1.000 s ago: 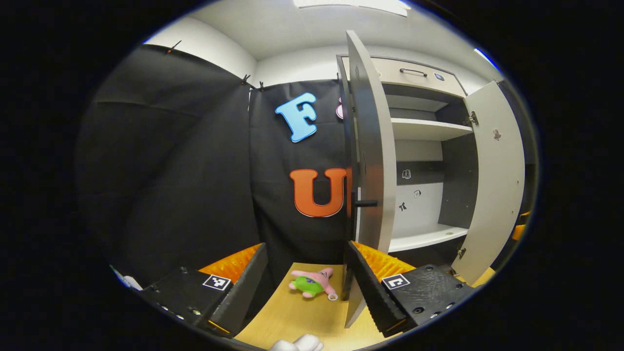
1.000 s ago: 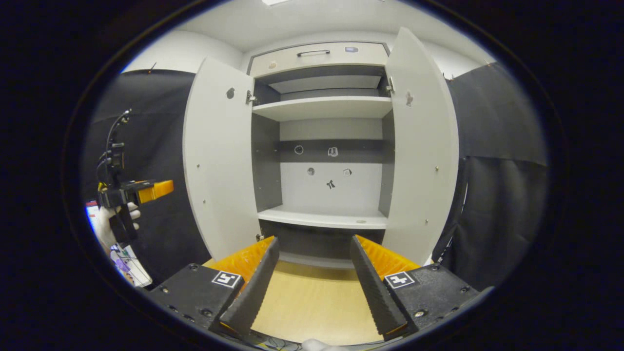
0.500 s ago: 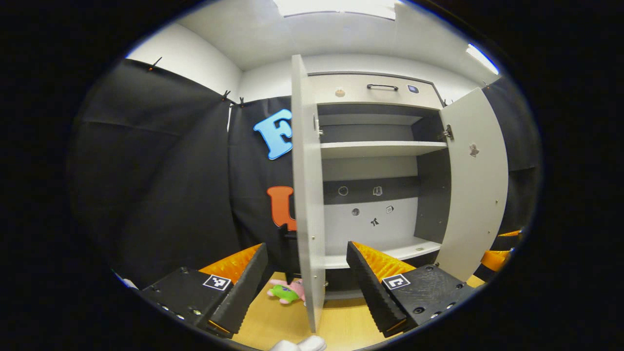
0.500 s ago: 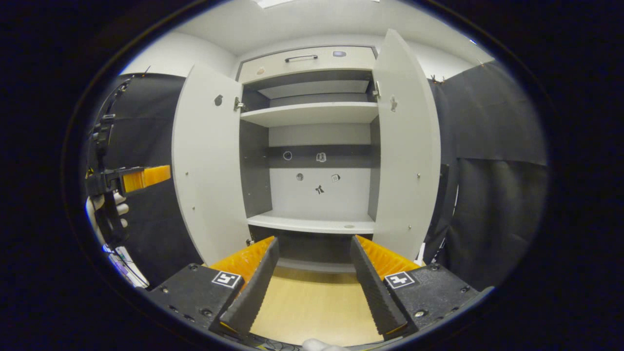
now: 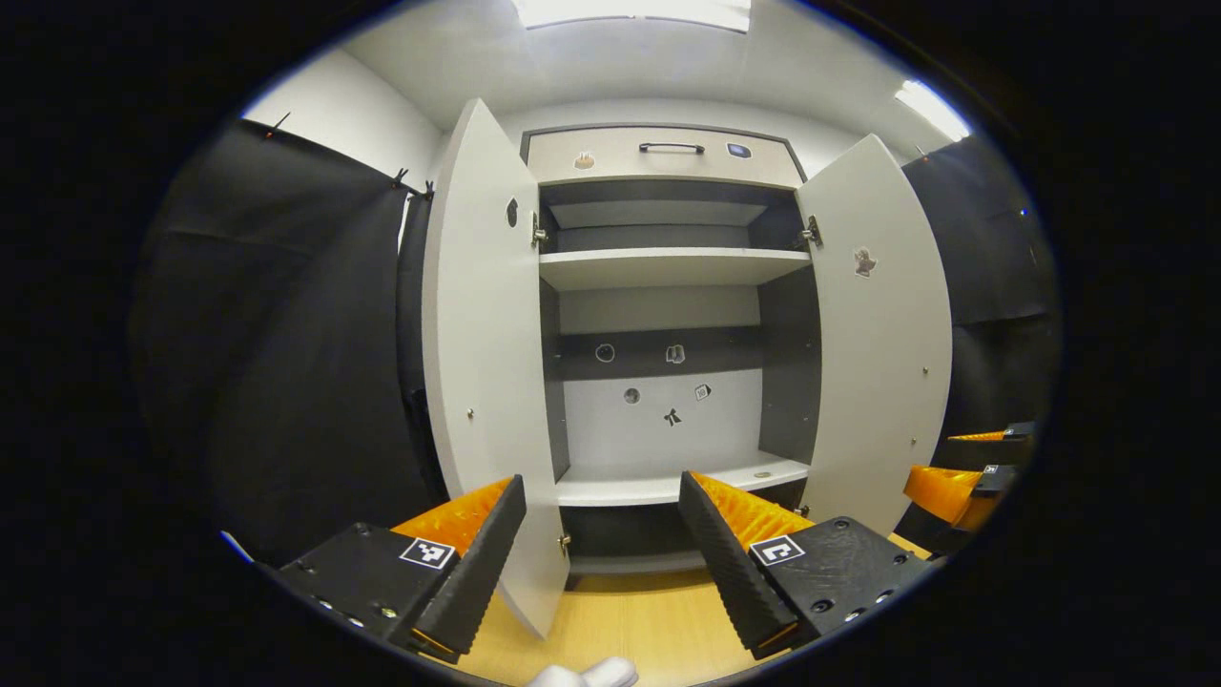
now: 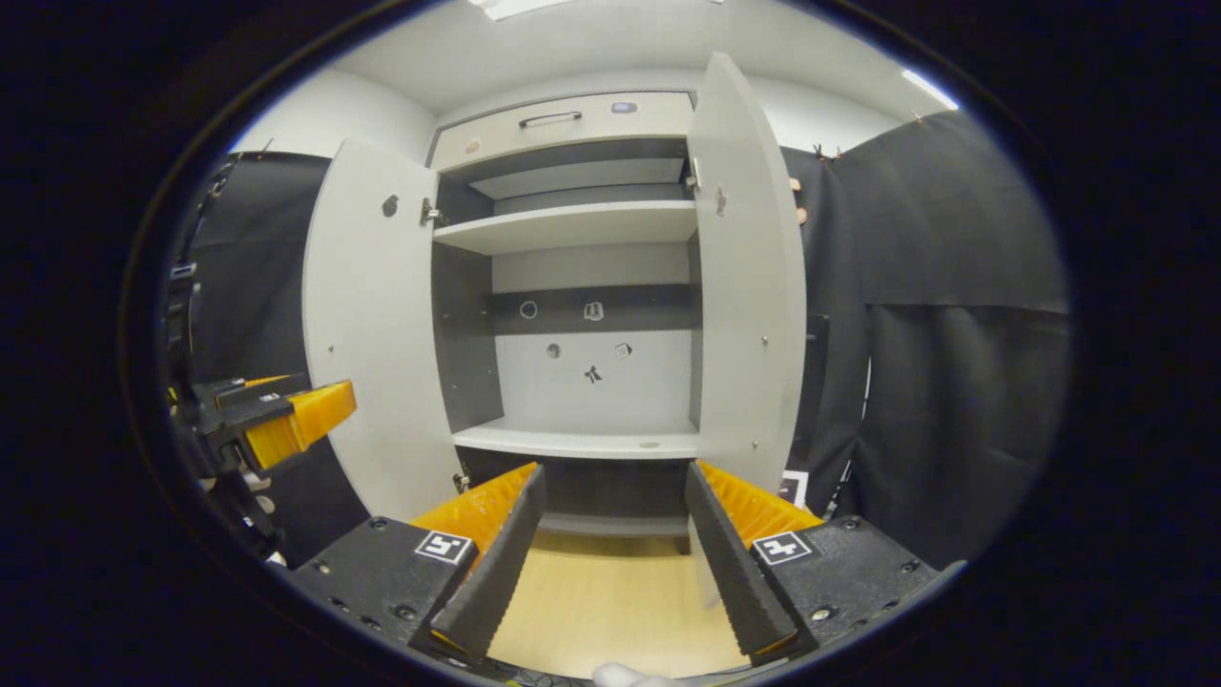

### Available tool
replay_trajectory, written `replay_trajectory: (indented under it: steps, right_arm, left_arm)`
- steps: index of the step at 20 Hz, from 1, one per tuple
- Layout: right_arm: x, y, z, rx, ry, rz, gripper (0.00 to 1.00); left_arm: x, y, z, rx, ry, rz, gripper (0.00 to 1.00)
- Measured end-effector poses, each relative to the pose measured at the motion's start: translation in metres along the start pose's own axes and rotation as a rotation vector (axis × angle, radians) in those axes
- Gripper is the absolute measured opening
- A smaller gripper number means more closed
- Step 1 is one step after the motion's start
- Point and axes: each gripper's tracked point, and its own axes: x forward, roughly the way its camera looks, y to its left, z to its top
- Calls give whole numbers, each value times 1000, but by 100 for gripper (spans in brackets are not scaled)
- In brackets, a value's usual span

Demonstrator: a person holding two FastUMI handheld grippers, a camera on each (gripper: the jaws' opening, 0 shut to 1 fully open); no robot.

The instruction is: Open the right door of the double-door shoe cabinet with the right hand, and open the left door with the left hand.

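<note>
With both doors swung wide, we face the shoe cabinet [image 5: 668, 315] head-on, its shelves bare at twelve o'clock in the left gripper view. A second ago that view caught the left door [image 5: 482, 363] edge-on, with a plush toy on the floor beyond it; now we see the door's inner face at nine o'clock and the right door [image 5: 882, 334] at three o'clock, so we have turned back to the front. Our left gripper [image 5: 601, 563] hangs at six o'clock, jaws spread wide and holding nothing. Our right gripper [image 6: 615, 563] is likewise agape and empty in the right gripper view, where the left gripper has drifted lower, to eight o'clock, clear of the left door. Neither claw touches a door. We judge the task done: both doors stand open, and only withdrawal remains.
</note>
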Motion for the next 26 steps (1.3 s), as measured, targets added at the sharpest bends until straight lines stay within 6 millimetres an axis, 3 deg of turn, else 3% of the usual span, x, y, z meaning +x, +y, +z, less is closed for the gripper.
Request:
replay_trajectory:
  steps: [4,10,12,13,16,18,26]
  right_arm:
    - [4,-13,-7,21,16,-25,92]
    - [10,-30,-9,35,8,-65,92]
    - [11,-31,-7,44,0,-67,92]
    - [11,-32,-6,45,-2,-69,92]
    - [11,-32,-4,51,-4,-68,92]
    - [11,-30,-1,44,-11,-68,92]
    - [11,-19,9,26,-29,-62,92]
  left_arm:
    - [-7,-10,-20,25,28,8,96]
    - [-14,-10,-27,38,37,18,96]
    - [-14,-6,-25,37,32,25,100]
    - [-13,-5,-24,35,29,29,96]
    - [-15,-5,-20,27,23,32,100]
    - [-14,-4,-19,29,22,30,96]
    - [-16,2,-15,22,18,25,96]
